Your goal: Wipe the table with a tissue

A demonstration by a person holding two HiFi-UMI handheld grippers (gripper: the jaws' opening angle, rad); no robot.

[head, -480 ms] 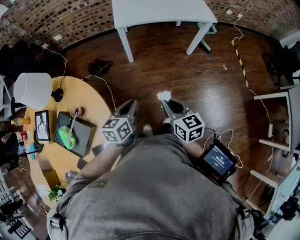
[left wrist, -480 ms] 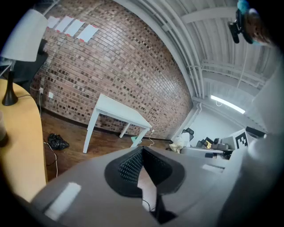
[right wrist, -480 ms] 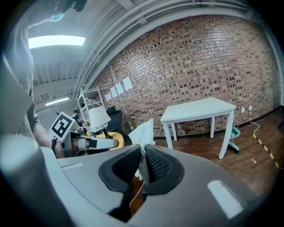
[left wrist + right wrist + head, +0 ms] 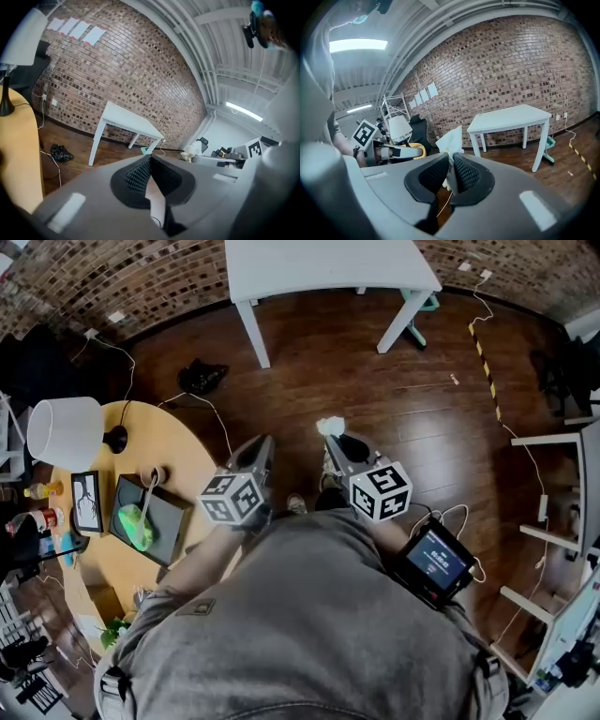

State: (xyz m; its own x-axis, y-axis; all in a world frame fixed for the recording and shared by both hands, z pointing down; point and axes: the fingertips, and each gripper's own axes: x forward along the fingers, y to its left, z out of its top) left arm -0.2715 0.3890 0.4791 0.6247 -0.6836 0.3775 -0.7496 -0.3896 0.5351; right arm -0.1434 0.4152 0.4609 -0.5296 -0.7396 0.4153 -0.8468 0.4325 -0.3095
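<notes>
The right gripper (image 4: 451,160) pinches a white tissue (image 4: 451,137), whose crumpled end pokes out beyond the jaw tips. Beside it, the left gripper (image 4: 149,160) has its jaws pressed together on nothing.

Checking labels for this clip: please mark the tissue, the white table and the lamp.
tissue (image 4: 451,139): right gripper view, on its upper white fold.
white table (image 4: 323,263): head view, on the bare tabletop.
lamp (image 4: 64,432): head view, on the white shade.

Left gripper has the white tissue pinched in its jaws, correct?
No. The white tissue is pinched in the right gripper, not the left; the right gripper view shows it. The left gripper is shut on nothing.
</notes>
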